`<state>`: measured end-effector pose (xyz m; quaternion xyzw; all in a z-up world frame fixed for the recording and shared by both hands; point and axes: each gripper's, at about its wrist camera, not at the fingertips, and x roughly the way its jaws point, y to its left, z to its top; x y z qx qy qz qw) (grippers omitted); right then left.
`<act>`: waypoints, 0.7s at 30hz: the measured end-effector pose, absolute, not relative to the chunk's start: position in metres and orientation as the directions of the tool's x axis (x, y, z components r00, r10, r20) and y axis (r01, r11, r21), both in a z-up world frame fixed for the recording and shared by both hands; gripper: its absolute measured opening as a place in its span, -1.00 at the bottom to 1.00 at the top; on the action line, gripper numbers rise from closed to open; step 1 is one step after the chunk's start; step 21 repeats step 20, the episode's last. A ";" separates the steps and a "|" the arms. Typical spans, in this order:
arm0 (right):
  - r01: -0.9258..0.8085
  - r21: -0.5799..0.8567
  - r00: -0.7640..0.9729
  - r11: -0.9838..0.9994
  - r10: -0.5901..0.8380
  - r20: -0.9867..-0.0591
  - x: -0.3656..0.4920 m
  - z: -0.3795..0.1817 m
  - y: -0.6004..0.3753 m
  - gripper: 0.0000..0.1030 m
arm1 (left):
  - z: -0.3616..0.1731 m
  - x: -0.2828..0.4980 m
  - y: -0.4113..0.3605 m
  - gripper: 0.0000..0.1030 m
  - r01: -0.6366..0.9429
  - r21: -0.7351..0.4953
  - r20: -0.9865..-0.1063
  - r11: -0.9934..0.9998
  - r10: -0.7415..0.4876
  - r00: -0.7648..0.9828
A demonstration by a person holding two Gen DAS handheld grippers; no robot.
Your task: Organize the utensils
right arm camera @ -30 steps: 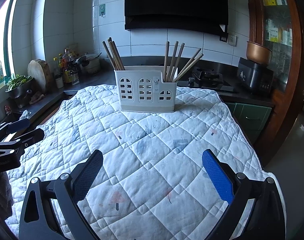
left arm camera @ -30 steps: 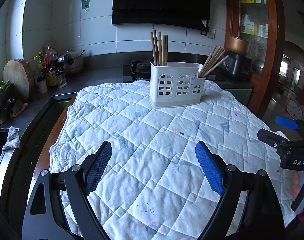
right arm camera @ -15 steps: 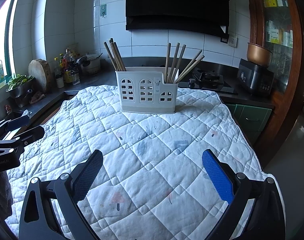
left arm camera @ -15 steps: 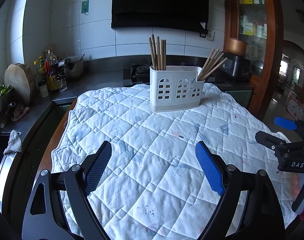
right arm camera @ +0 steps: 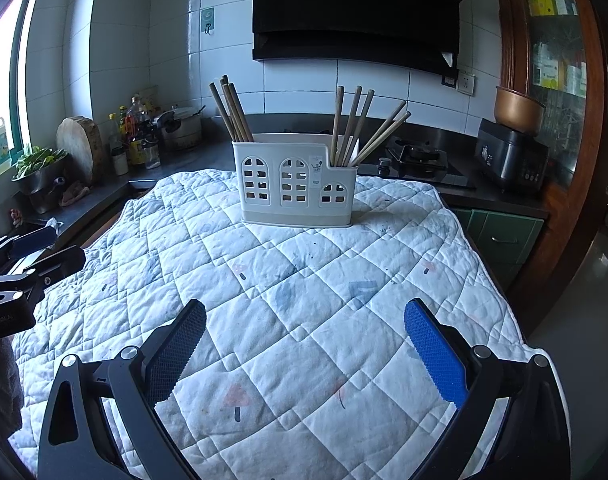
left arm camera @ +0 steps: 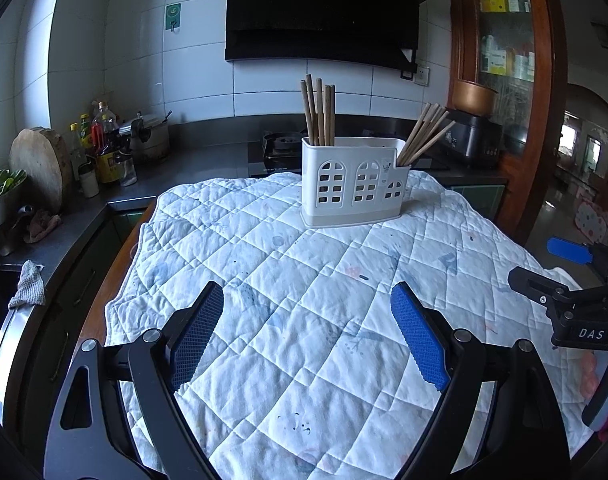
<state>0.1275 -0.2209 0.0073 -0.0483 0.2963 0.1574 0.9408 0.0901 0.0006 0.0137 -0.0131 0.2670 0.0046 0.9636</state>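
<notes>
A white utensil holder with arched window cut-outs stands at the far end of a quilted white cloth. Several brown chopsticks stand in its left compartment, and several more lean in its right compartment. My left gripper is open and empty over the near cloth. My right gripper is open and empty, also over the near cloth, well short of the holder.
A dark counter runs along the left with bottles, a pot, a round wooden board and a bowl of greens. A gas hob and a rice cooker sit behind the table. A wooden cabinet stands at right.
Both grippers have risen or tilted slightly, so the holder sits a little lower in both views. Both stay open and empty.
</notes>
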 end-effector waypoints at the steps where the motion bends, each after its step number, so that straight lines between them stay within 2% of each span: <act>1: -0.325 0.002 0.775 0.946 0.268 -0.573 0.128 0.007 -0.221 0.87 | 0.014 0.090 0.001 0.66 -0.016 -0.021 -0.515 1.000 0.003 0.857; 10: -0.326 0.003 0.774 0.945 0.269 -0.574 0.127 0.007 -0.219 0.87 | 0.017 0.087 0.000 0.66 -0.021 -0.007 -0.491 1.000 0.015 0.871; 21: -0.326 0.003 0.773 0.946 0.268 -0.575 0.128 0.006 -0.218 0.87 | 0.014 0.090 0.003 0.66 -0.028 -0.015 -0.504 0.999 0.016 0.863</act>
